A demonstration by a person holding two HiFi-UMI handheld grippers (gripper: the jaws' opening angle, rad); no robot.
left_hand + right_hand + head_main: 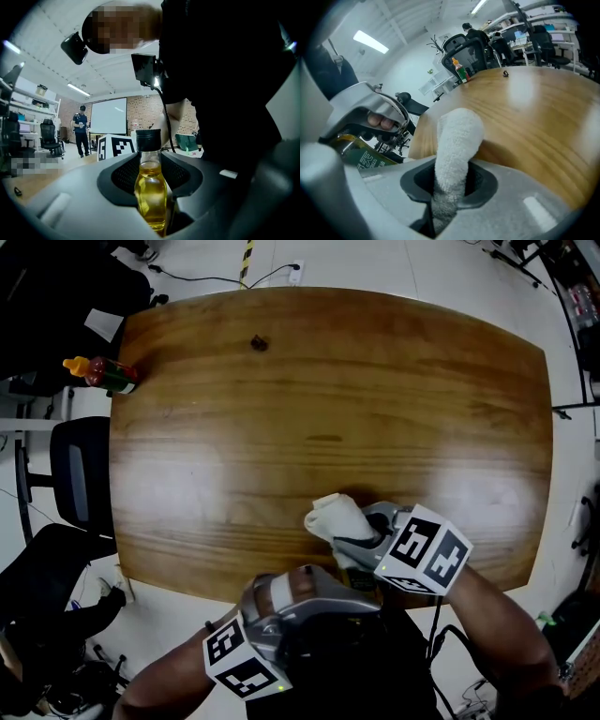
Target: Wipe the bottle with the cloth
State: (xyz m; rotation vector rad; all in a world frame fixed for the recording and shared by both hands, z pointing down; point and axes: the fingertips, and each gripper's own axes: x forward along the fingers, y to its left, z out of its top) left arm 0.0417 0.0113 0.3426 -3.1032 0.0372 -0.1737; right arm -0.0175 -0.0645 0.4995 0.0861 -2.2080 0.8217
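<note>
A clear bottle (151,187) of yellow oil with a black cap stands between the jaws of my left gripper (151,180), which is shut on it. In the head view that left gripper (281,601) sits off the table's near edge, close to the person's body. My right gripper (367,532) is shut on a white cloth (336,517) rolled into a thick wad; the cloth (454,150) juts out past the jaws of the right gripper (450,183). The bottle's green label (365,159) and part of the left gripper show at left in the right gripper view, just beside the cloth.
The wooden table (328,409) spreads ahead. A red and green sauce bottle (103,374) stands at its far left corner, and a small dark object (260,342) lies near the far edge. A black office chair (80,474) stands to the left.
</note>
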